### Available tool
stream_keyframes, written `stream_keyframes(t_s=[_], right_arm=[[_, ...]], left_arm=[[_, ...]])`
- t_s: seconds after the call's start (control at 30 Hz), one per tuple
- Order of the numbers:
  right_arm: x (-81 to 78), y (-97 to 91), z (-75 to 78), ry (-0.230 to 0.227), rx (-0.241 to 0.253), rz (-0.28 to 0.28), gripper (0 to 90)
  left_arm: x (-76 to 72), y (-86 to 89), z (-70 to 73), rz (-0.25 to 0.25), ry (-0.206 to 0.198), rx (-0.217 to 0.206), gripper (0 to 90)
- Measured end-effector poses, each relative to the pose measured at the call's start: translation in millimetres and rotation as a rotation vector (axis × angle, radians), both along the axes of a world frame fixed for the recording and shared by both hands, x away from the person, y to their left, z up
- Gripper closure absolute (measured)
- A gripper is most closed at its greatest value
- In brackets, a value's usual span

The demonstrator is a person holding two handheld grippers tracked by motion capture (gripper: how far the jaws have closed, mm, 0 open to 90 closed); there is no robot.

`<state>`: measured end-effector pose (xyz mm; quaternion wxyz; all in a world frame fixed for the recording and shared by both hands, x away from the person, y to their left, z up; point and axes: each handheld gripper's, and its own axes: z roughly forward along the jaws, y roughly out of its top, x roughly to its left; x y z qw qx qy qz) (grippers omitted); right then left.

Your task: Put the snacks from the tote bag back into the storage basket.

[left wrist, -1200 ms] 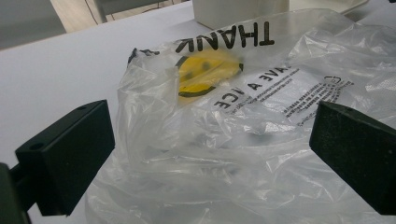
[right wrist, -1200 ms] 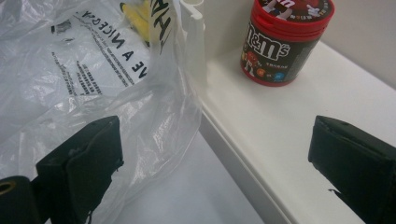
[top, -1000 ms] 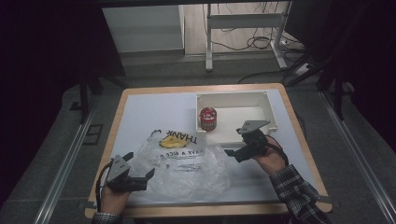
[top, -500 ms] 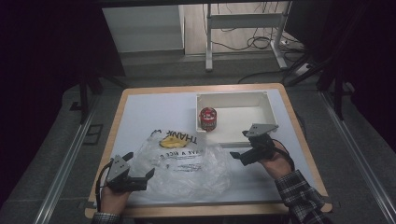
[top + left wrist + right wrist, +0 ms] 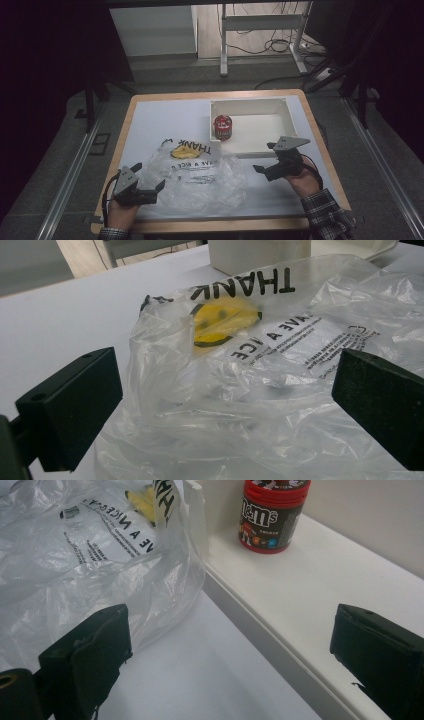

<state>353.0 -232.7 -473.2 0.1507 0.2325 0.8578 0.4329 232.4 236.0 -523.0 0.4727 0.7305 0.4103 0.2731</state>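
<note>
White tabletop (image 5: 165,120) underneath; left gripper (image 5: 150,192) spread wide at plastic bag (image 5: 200,175); right gripper (image 5: 265,167) likewise agape, candy jar (image 5: 222,127) in tray (image 5: 260,106) ahead.

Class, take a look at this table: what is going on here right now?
A person holds a gripper in each hand over a white table. The left gripper, jaws open, sits at the near edge of a crumpled clear plastic bag printed with a yellow smiley. The right gripper, also open, hovers beside the bag near a white tray, where a red M&M's canister stands. Neither grips anything.
</note>
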Motion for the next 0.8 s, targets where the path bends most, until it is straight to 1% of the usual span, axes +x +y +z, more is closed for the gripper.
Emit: stream_keyframes(t_s=[0.23,0.4,0.57,0.67,0.8], right_arm=[[-6.4,-10.8,-0.8,-0.007,0.009,-0.021,3.3],[-12.0,-18.7,-0.9,-0.018,0.024,-0.034,3.3],[-17.6,-27.9,-2.0,-0.019,0.042,-0.047,3.3],[-21.7,-33.4,-2.6,-0.029,0.037,-0.057,3.3],[-24.6,-38.0,-3.6,-0.030,0.033,-0.065,3.3]], left_arm=[[0.0,-0.2,-0.1,0.000,0.000,0.001,0.0],[-0.1,-0.2,-0.1,0.000,-0.001,0.000,0.0],[0.0,-0.4,-0.1,-0.001,-0.001,0.001,0.0],[0.1,-0.4,-0.2,-0.001,0.000,0.002,0.0],[0.3,-0.5,-0.1,-0.001,0.000,0.001,0.0]])
